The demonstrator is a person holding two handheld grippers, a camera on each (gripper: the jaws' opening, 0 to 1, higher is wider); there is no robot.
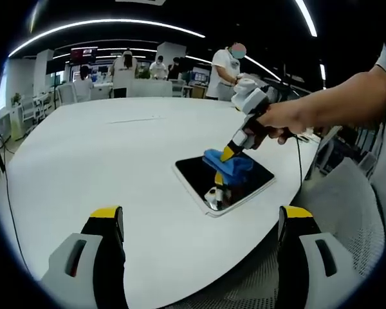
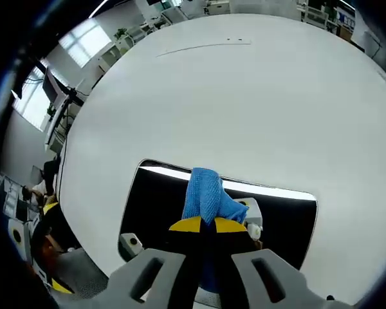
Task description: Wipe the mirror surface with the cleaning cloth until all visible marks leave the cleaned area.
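We see R gripper (image 2: 209, 225) clamped on cloth (image 2: 204, 193), pressed mid-frame on mirror (image 2: 154, 206) (long axis across frame); L gripper (image 1: 199, 222) jaws apart, further off.

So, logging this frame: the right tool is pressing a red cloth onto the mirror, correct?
Not red: the cloth is blue, as the right gripper view shows. Otherwise yes, the right tool is shut on it, pressing it onto the mirror.
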